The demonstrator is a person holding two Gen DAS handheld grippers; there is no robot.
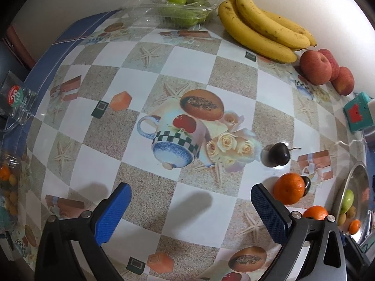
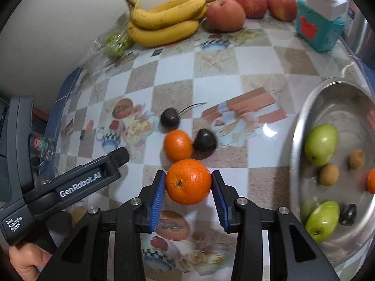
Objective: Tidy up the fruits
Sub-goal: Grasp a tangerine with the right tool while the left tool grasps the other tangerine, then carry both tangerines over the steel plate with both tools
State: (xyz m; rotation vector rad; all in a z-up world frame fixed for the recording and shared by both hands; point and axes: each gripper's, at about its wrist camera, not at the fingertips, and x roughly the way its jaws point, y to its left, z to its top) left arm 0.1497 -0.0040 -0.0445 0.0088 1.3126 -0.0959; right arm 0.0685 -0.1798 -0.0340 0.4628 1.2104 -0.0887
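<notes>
My right gripper (image 2: 188,182) is shut on an orange (image 2: 188,181), its blue pads against both sides, just above the table. A second orange (image 2: 177,144) and two dark plums (image 2: 170,118) (image 2: 204,140) lie just beyond it. A steel bowl (image 2: 302,117) at the right holds two green apples (image 2: 321,144), small brown fruits and a dark plum. My left gripper (image 1: 191,197) is open and empty over the table; an orange (image 1: 289,188) and a plum (image 1: 276,155) lie to its right.
Bananas (image 2: 164,16), three red apples (image 2: 226,14) and a clear box of green fruit (image 1: 180,11) line the wall. A teal toy box (image 2: 318,29) stands at the back right. A clear container (image 1: 17,98) and a bag of small fruit (image 1: 9,187) sit at the left edge.
</notes>
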